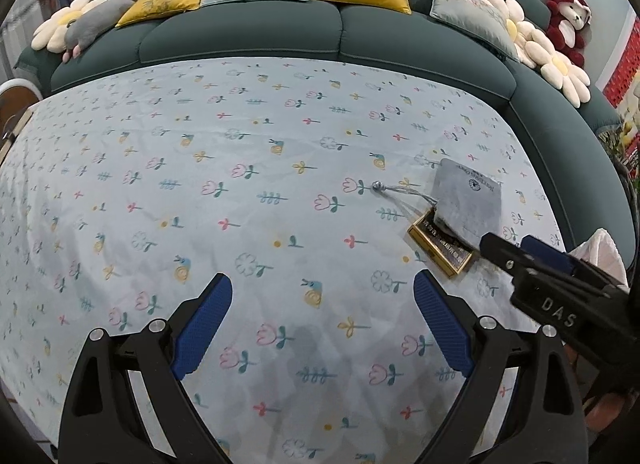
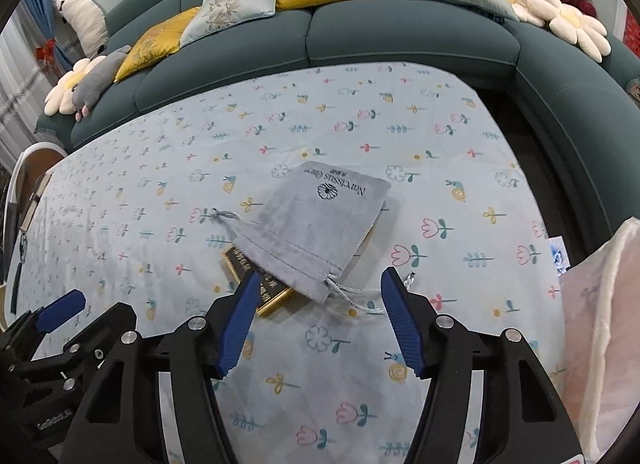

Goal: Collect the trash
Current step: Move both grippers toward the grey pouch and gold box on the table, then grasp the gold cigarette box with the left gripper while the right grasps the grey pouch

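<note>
Grey pouch [image 2: 316, 219], gold-edged box [image 2: 272, 296], pale flower-patterned tablecloth [image 2: 360, 364]

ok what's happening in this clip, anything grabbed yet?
Nothing grabbed yet. A person holds tongs in each hand over a floral tablecloth. The right tongs, open, are at the near end of a grey drawstring pouch lying on a gold-edged dark box. The left tongs are open over bare cloth.

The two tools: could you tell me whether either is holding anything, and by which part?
Nothing is held. The left tool is open over bare cloth; the right tool is open around the grey pouch's drawstring end.
</note>
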`<control>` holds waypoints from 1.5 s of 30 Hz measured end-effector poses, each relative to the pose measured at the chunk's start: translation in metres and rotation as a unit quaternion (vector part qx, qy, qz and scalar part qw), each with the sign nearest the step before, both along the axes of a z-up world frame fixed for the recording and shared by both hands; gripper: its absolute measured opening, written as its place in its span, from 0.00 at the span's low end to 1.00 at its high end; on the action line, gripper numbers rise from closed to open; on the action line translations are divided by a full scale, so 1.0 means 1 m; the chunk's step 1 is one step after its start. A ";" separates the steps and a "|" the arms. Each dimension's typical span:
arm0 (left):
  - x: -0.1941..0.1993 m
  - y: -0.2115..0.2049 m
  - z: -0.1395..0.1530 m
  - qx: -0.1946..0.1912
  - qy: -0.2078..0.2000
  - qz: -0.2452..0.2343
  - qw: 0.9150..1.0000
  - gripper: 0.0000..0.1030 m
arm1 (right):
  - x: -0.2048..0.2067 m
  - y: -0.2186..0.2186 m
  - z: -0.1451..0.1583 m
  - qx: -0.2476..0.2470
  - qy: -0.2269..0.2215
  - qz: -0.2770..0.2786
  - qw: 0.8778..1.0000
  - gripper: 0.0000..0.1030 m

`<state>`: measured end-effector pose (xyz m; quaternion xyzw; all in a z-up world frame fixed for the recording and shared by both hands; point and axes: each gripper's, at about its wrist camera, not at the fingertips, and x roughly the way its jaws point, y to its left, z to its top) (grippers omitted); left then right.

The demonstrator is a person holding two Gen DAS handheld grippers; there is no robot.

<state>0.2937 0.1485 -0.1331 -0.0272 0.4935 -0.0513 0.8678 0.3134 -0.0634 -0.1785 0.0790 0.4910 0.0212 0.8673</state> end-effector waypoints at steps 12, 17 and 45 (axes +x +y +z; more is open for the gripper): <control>0.009 -0.025 -0.008 0.004 0.005 -0.031 1.000 0.85 | -0.003 -0.013 -0.009 0.028 0.003 -0.001 1.000 0.04; 0.015 -0.047 -0.011 -0.001 0.007 -0.054 0.999 0.91 | -0.015 -0.041 0.005 0.029 -0.018 -0.031 0.999 0.04; 0.038 -0.140 -0.043 0.051 0.014 -0.173 0.984 0.65 | -0.048 -0.110 0.005 0.048 -0.017 -0.099 0.994 0.03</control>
